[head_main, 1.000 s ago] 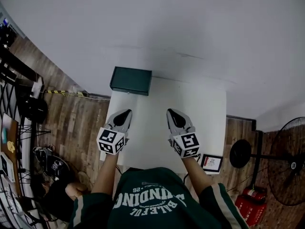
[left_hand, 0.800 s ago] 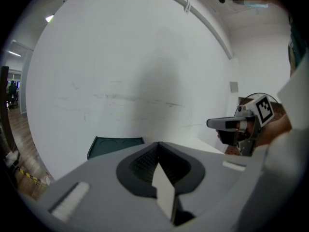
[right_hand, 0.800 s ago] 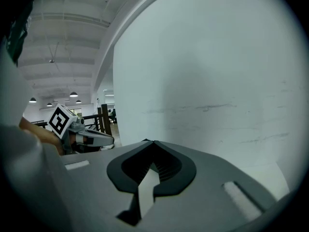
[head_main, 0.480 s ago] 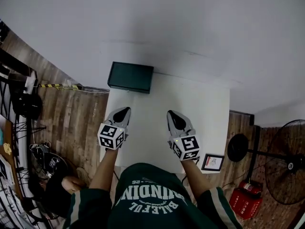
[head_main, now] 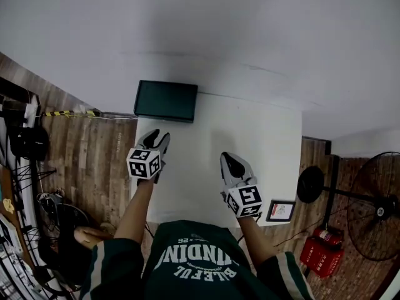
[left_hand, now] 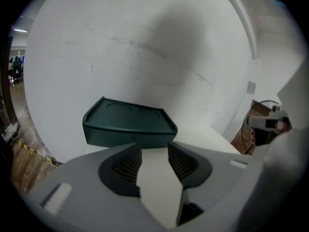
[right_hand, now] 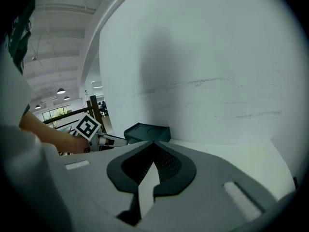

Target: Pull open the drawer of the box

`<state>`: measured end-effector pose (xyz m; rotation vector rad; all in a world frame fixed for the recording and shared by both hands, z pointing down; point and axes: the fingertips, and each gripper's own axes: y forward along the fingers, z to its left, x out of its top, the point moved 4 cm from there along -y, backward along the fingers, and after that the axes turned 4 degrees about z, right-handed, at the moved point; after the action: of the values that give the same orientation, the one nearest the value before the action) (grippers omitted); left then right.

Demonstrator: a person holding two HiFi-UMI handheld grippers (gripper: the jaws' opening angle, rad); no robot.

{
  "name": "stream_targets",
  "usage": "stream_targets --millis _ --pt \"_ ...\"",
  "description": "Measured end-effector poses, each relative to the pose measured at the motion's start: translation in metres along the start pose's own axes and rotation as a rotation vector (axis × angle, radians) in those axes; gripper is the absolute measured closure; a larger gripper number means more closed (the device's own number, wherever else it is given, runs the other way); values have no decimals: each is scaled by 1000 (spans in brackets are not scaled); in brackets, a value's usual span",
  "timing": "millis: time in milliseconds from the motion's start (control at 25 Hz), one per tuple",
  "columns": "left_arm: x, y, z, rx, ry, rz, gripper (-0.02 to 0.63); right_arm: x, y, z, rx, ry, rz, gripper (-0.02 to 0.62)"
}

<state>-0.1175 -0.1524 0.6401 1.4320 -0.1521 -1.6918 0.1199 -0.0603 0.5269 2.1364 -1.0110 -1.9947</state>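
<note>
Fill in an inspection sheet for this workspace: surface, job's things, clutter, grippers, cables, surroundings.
Surface: white table, bare apart from the box.
Job's things: dark green box at the table's far left corner; its drawer looks shut.
Clutter: nothing seen on the table.
Grippers: left gripper jaws apart, just been opening, nothing between them, short of the box; right gripper jaws together, empty.
Cables: nothing seen on the table.
Surroundings: white wall behind; wooden floor; standing fan and red object at right.

Box (head_main: 165, 100) on far-L corner of table (head_main: 256, 136); left gripper (head_main: 156, 137) just before it, right gripper (head_main: 230, 162) to the R, nearer person
</note>
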Motion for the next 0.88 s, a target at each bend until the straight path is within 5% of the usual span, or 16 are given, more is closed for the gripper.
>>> stream_targets --millis 880 --pt "-11 67 57 3 -245 102 456 -22 -5 -7 -69 41 55 594"
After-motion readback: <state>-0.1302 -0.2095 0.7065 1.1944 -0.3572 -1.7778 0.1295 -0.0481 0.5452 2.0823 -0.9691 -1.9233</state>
